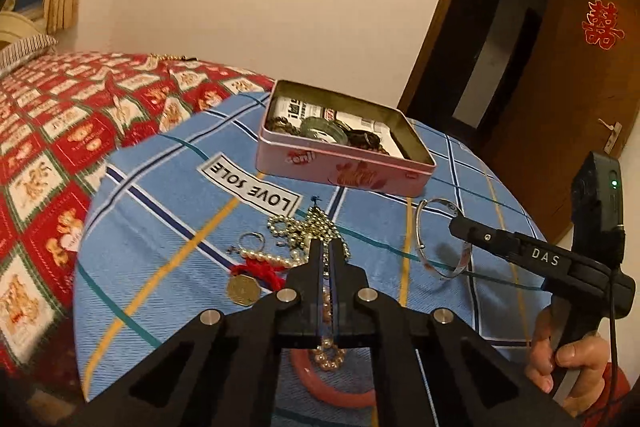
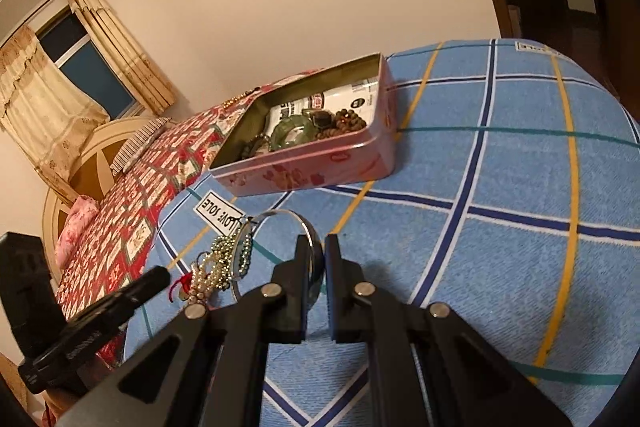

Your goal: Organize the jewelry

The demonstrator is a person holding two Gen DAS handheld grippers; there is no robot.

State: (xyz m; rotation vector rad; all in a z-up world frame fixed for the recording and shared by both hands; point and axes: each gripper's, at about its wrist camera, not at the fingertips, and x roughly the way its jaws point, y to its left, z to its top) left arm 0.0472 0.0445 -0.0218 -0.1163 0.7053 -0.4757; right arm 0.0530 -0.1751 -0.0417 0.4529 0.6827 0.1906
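A pink tin box (image 1: 344, 165) stands open on the blue checked cloth; it holds a green bangle (image 2: 290, 135) and brown beads (image 2: 348, 123). My left gripper (image 1: 328, 251) is shut on a gold bead necklace (image 1: 310, 231) from the jewelry pile, with beads hanging below its jaws (image 1: 330, 355). A pearl strand with a ring (image 1: 260, 255), a red tassel and a gold coin (image 1: 243, 290) lie left of it. My right gripper (image 2: 319, 247) is shut on a silver bangle (image 1: 444, 239) (image 2: 280, 217), holding it tilted off the cloth.
An orange bangle (image 1: 332, 389) lies on the cloth under my left gripper. The blue cloth (image 2: 500, 227) covers a bed corner over a red patterned blanket (image 1: 60, 131). A wall and a brown door (image 1: 560, 87) stand behind.
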